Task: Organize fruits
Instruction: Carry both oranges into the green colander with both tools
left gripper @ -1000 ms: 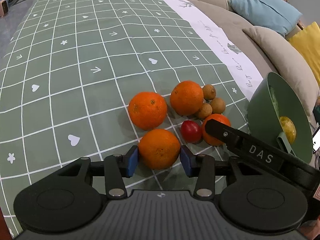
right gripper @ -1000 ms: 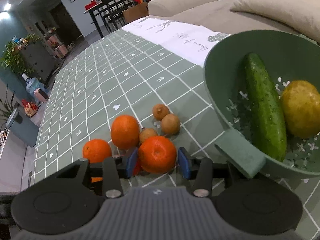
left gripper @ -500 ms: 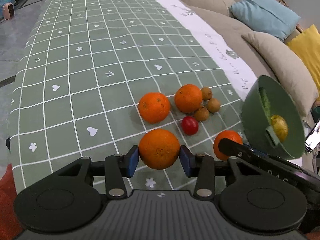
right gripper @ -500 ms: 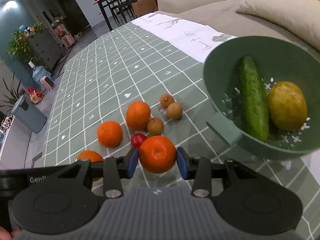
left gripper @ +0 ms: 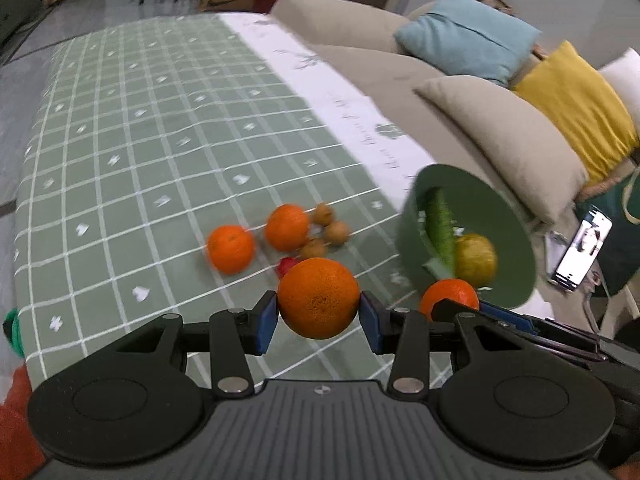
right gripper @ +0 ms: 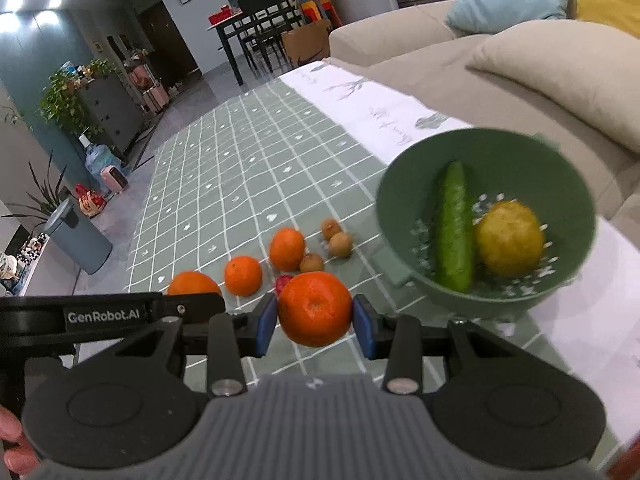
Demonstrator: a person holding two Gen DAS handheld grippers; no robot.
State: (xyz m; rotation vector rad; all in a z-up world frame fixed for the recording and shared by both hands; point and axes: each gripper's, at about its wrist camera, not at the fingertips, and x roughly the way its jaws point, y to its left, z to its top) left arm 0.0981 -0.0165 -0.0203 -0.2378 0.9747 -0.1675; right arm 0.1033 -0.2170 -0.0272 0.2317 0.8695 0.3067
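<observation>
My left gripper (left gripper: 319,317) is shut on an orange (left gripper: 319,298) and holds it above the table. My right gripper (right gripper: 315,322) is shut on another orange (right gripper: 315,309), also lifted; that orange shows in the left wrist view (left gripper: 448,300). A green colander bowl (right gripper: 404,184) to the right holds a cucumber (right gripper: 454,224) and a yellow fruit (right gripper: 510,238). On the green checked cloth (right gripper: 240,160) lie two oranges (right gripper: 243,275) (right gripper: 286,249), a small red fruit (right gripper: 283,281) and three small brown fruits (right gripper: 341,244).
A beige sofa (left gripper: 500,136) with blue (left gripper: 466,36) and yellow (left gripper: 576,100) cushions runs along the table's right side. A phone (left gripper: 582,254) lies right of the bowl. A white printed strip (right gripper: 380,116) edges the cloth.
Both grippers have lifted their oranges off the cloth and risen higher. The view has pulled back and swung toward the bowl.
</observation>
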